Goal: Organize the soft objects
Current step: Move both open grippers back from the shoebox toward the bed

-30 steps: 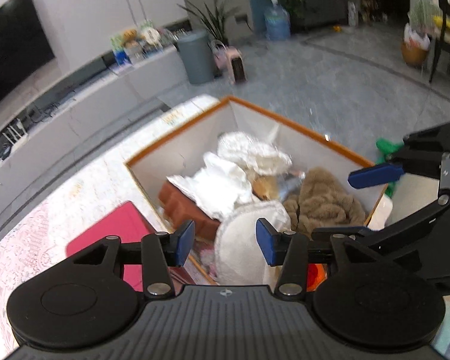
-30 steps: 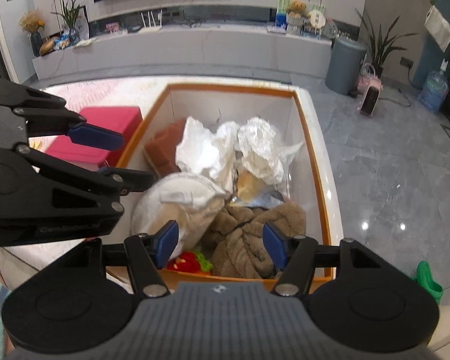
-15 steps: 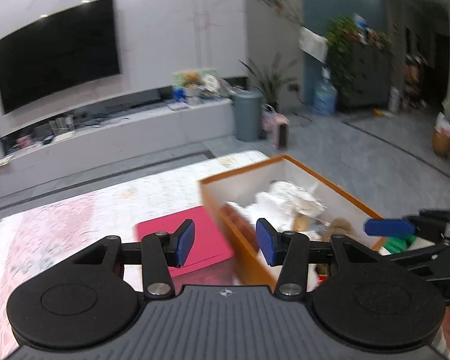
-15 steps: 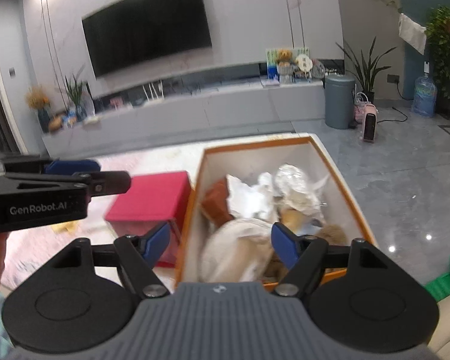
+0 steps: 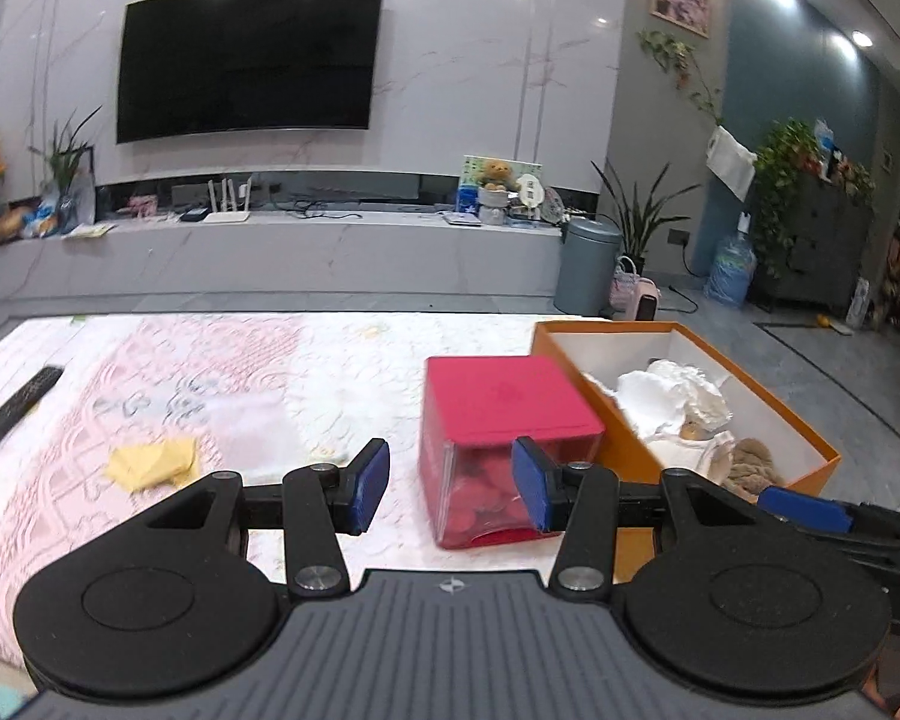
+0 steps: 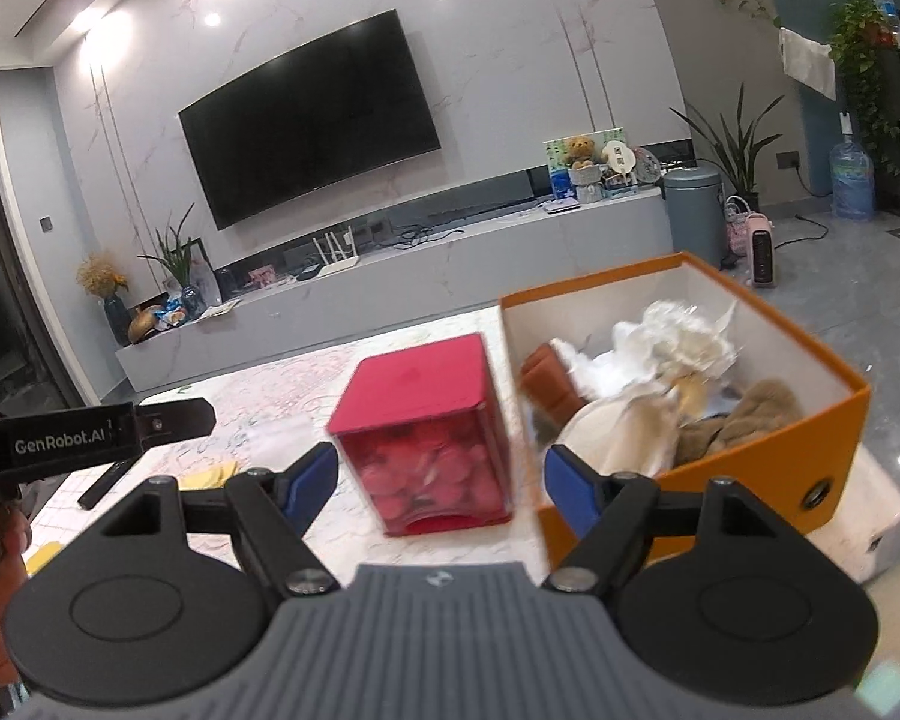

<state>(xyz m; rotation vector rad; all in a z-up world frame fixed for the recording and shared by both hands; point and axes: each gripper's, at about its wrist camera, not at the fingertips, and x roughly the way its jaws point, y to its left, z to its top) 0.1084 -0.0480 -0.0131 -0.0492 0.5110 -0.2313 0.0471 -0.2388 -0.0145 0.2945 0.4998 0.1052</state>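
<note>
- Above the patterned mat [image 5: 150, 384]: left gripper [image 5: 450, 480] and right gripper [image 6: 441, 483] spread wide, holding nothing.
- Beside orange box [image 6: 750, 480]: red container [image 6: 426, 420] close; risk of knocking during reach.
- Inside box: brown plush [image 6: 762, 408] tangled with white fabric [image 6: 630, 426]; risk of dragging both.

A table covered by a pink-and-white patterned cloth [image 5: 168, 396] carries 4 visible items. A red box [image 5: 504, 414] with a clear front stands near the right end. Just right of the red box sits an open orange box [image 5: 810, 450] holding soft things. Well left of the red box, a crumpled yellow cloth [image 5: 150, 461] lies flat. Farther left of the red box, at the table's edge, rests a black remote [image 5: 15, 408].
</note>
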